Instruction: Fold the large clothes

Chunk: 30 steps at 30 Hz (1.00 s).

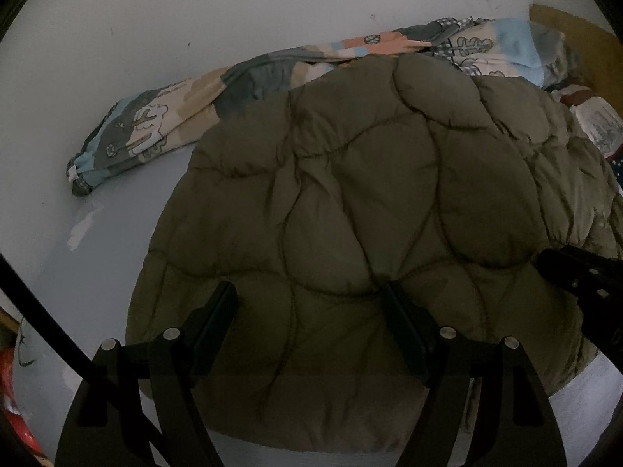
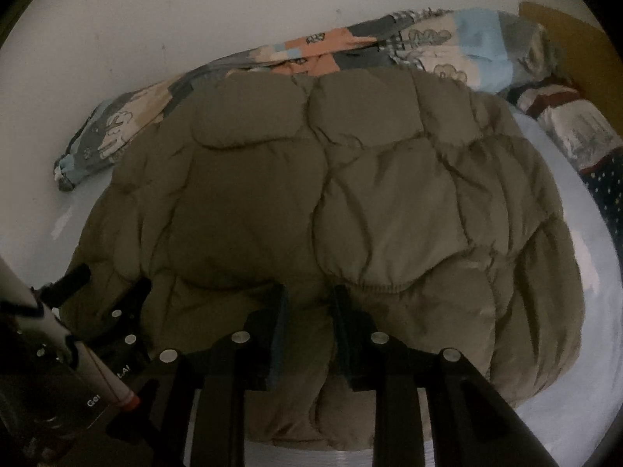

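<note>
Left claw [image 1: 309, 303] spread over olive quilted jacket [image 1: 370, 202], right claw [image 2: 309, 303] narrowly parted, patterned cloth [image 1: 155, 124] half hidden behind.

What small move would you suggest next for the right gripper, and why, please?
Probably open the right gripper wider and ease it back. The olive quilted jacket already lies doubled over, cuff edge on top, and only a small bulge of fabric sits between the narrow jaws.
</note>
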Available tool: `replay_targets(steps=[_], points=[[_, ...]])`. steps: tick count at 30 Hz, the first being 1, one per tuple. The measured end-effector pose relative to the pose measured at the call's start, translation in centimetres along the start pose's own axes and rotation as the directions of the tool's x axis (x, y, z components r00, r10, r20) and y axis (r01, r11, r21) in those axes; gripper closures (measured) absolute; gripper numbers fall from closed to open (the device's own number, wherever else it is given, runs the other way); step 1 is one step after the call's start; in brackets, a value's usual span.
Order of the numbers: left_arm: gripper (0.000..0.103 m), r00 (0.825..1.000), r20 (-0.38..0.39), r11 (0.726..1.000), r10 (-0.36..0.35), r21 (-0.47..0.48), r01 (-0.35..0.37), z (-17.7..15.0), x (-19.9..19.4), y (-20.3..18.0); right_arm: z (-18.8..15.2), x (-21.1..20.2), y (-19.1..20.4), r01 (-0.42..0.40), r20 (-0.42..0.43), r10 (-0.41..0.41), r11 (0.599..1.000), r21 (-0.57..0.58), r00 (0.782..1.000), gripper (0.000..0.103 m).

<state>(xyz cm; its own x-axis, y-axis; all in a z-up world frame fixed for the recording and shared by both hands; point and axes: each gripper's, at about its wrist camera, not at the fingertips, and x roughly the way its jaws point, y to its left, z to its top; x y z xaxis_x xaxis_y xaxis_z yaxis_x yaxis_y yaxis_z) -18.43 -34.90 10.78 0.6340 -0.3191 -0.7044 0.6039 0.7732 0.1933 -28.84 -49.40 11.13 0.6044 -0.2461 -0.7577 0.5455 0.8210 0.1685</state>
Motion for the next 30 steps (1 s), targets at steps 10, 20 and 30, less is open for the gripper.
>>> replay_targets(steps=[10, 20, 30], points=[[0.027, 0.998, 0.032, 0.997, 0.05, 0.054, -0.051, -0.37, -0.33, -0.89, 0.03, 0.32, 0.02, -0.012, -0.013, 0.012, 1.0, 0.018, 1.0, 0.075], [0.027, 0.999, 0.034, 0.998, 0.041, 0.045, -0.042, -0.34, -0.2, -0.58, 0.27, 0.4, 0.12, -0.012, -0.017, 0.012, 1.0, 0.015, 1.0, 0.075], [0.027, 0.998, 0.043, 0.998, 0.041, 0.039, -0.042, -0.42, -0.19, -0.59, 0.24, 0.48, 0.2, -0.011, -0.019, 0.011, 1.0, 0.014, 1.0, 0.075]])
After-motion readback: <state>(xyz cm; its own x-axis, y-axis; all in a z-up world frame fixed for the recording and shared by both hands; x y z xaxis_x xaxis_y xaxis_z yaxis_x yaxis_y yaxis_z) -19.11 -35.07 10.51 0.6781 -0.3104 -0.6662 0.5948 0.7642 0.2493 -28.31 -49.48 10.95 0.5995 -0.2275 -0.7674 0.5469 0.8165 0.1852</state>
